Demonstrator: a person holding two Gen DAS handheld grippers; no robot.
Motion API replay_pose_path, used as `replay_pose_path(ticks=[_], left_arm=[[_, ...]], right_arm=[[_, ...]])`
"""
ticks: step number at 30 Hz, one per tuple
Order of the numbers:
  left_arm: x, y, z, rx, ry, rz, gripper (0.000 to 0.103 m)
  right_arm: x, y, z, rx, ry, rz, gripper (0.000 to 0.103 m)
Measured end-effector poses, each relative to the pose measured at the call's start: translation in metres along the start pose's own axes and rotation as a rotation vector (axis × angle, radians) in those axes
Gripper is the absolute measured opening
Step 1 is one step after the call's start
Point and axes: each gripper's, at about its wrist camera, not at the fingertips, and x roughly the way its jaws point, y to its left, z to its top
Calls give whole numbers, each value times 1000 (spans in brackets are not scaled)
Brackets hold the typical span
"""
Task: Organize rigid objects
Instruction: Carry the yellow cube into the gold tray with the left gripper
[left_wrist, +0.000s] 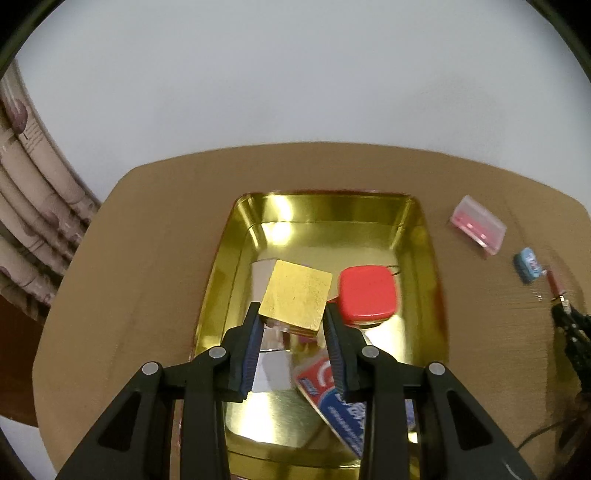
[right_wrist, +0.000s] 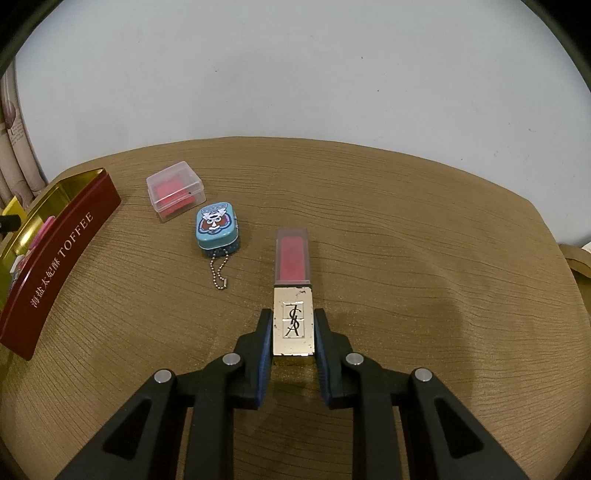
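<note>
left hand-held gripper (left_wrist: 293, 319) clamps gold block (left_wrist: 295, 293) over tin (left_wrist: 424, 236), frame centre | right hand-held gripper (right_wrist: 294, 328) straddles lipstick (right_wrist: 293, 291), grip unclear

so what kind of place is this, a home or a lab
Probably a home, though I can't be sure: a small table under a tan wood-grain cloth, patterned curtains by a plain wall, and personal items such as a lipstick and a toffee tin.

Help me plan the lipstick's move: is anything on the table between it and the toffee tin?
Yes. The blue mini tin with its bead chain, and behind it the clear plastic box, lie between the lipstick in the right tongs and the toffee tin.
</note>
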Motion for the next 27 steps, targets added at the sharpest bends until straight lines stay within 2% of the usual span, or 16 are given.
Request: replay_pose_path(ticks=[5,12,18,27], left_arm=[[16,9,-1,-44,34,-7,30],[30,6,-5,-40,61,3,30],[33,5,-5,-38,62,-4,33],[21,6,-6,-26,19,0,33]], right_arm=[[0,0,0,2,0,1,21],[0,0,0,0,0,0,21],[0,0,1,-3,0,0,21],[0,0,1,-9,1,-4,21]])
